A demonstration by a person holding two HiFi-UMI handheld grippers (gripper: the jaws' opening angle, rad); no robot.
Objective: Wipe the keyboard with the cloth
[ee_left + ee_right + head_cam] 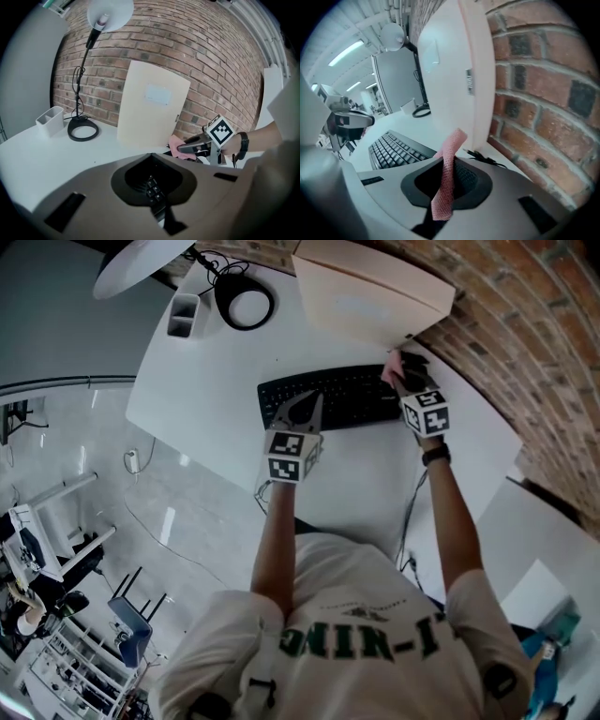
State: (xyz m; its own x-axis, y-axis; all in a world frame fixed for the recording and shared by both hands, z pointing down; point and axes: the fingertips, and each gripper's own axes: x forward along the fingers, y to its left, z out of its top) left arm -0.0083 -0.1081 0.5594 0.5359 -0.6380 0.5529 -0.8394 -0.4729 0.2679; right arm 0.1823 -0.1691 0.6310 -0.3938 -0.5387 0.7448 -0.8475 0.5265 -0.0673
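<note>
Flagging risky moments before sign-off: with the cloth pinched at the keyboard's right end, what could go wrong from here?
The right hand-held gripper pinches the cloth as a narrow twisted strip, so its jaws rather than fabric may scrape the keyboard.
It sits close to the beige panel and a thin cable by the brick wall; a wide stroke might catch either.
The left hand-held gripper is over the keyboard's left part, in the likely wiping path.

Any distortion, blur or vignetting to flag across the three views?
Head view: strong fisheye, desk edge bows, light even. Left gripper view: brick wall curves, dark corners. Right gripper view: cloth sharp, nearby bricks soft.
</note>
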